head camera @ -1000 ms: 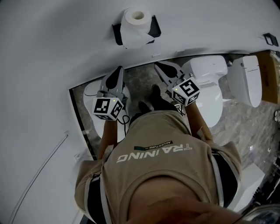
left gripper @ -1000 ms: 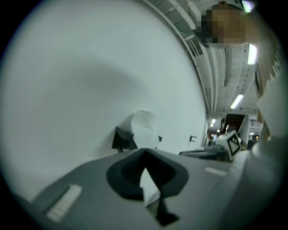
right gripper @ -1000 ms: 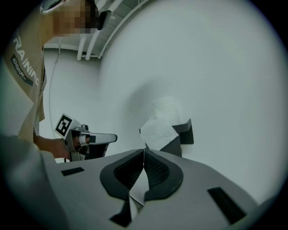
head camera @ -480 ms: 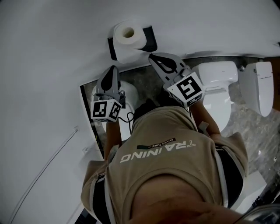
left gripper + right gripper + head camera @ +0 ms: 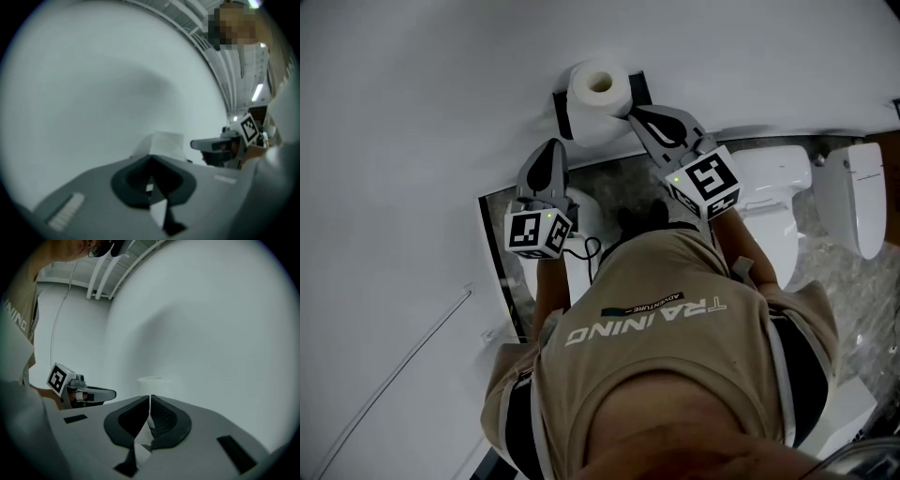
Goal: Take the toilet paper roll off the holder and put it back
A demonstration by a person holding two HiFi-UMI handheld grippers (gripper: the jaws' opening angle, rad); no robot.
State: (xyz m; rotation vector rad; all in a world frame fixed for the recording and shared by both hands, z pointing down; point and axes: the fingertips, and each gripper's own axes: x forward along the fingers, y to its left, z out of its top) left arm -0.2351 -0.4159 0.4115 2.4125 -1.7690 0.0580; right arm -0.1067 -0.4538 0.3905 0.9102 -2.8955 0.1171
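Toilet paper roll (image 5: 598, 89): on its holder (image 5: 563, 116) on the white wall (image 5: 422, 103), core hole facing up.
My left gripper (image 5: 549, 157): jaws closed together, nothing held; tip below the roll's left edge, with a gap.
My right gripper (image 5: 637, 114): jaws pressed together, empty; tip just beside the roll's right edge.
Open room: bare wall left of the roll; toilet (image 5: 773, 187) at lower right.

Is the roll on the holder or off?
On. The toilet paper roll sits between the two side brackets of the black holder.
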